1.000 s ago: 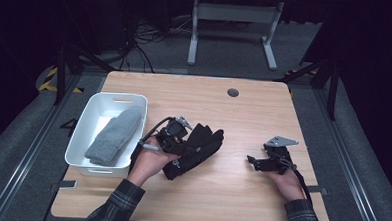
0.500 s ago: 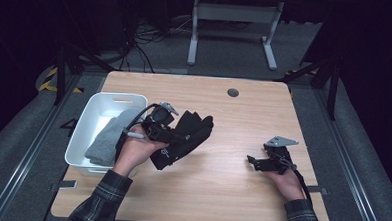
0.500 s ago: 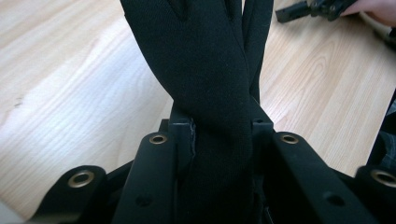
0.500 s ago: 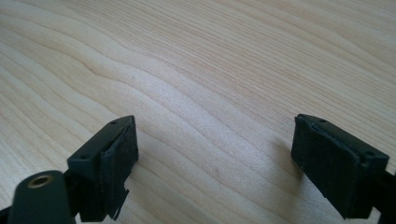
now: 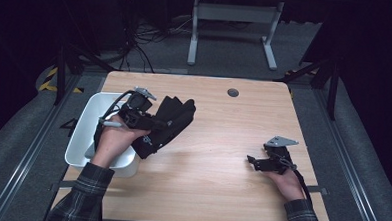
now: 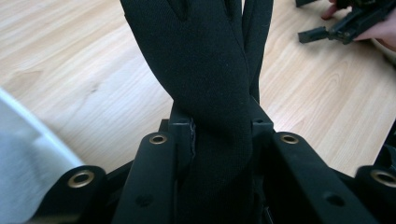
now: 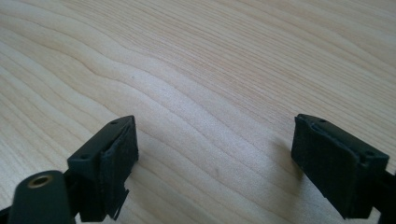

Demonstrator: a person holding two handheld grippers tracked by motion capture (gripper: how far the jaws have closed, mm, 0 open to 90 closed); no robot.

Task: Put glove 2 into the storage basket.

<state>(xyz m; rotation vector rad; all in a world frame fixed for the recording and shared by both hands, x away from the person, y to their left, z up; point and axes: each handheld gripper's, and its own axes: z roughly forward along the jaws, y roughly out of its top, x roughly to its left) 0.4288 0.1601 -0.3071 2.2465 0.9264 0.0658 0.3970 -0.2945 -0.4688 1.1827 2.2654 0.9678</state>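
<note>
The left gripper is pinching the black glove beside the white bin, not yet dropping it in; the right gripper is lying spread, idle.

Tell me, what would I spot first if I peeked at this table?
A floppy black glove, pinched in the left tongs, hangs above the wooden table beside a white bin on its left edge. Over at the right side, the right tongs gape wide open just over the bare wood.
</note>
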